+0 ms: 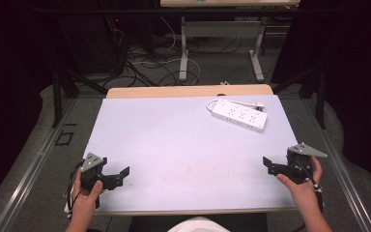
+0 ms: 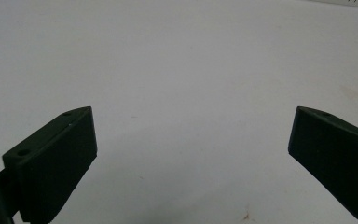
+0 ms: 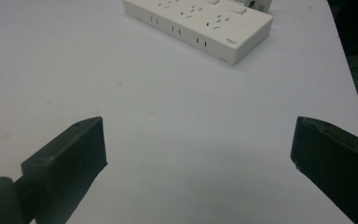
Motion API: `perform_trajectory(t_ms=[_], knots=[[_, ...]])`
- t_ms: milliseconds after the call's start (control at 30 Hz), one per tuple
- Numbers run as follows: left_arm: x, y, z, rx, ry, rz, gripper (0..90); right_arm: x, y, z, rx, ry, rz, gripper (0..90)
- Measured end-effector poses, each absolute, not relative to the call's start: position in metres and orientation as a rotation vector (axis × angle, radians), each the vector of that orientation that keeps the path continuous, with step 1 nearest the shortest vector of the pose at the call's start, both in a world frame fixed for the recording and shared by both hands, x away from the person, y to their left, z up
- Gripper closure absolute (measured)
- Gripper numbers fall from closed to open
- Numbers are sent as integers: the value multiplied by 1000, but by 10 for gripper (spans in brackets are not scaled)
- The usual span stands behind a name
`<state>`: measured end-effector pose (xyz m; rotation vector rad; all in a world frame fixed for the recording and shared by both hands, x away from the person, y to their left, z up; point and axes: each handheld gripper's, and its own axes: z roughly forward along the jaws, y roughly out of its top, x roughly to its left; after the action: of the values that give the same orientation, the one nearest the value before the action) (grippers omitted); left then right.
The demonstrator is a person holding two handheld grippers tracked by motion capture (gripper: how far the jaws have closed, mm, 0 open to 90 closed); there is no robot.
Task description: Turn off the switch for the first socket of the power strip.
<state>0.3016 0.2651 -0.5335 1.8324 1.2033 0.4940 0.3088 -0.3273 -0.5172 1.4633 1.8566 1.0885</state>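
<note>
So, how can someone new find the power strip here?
Look at the pale table, then its far right corner. The white power strip lies there flat, its cord looped at its left end. It is the table's only white block with rows of sockets.

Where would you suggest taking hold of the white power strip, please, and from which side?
Grip the white power strip across its narrow width near the middle, coming from above with the right tongs, which are open and nearer. It lies flat and long, with bare table along both long edges; its cord curls at the far-left end.
</note>
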Motion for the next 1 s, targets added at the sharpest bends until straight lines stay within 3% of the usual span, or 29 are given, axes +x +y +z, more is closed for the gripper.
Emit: perform_trajectory(t_ms=[1000], knots=[[301,264,-532,1828,1201,483,35,321,-312,-509,1438,1872,1043,0]])
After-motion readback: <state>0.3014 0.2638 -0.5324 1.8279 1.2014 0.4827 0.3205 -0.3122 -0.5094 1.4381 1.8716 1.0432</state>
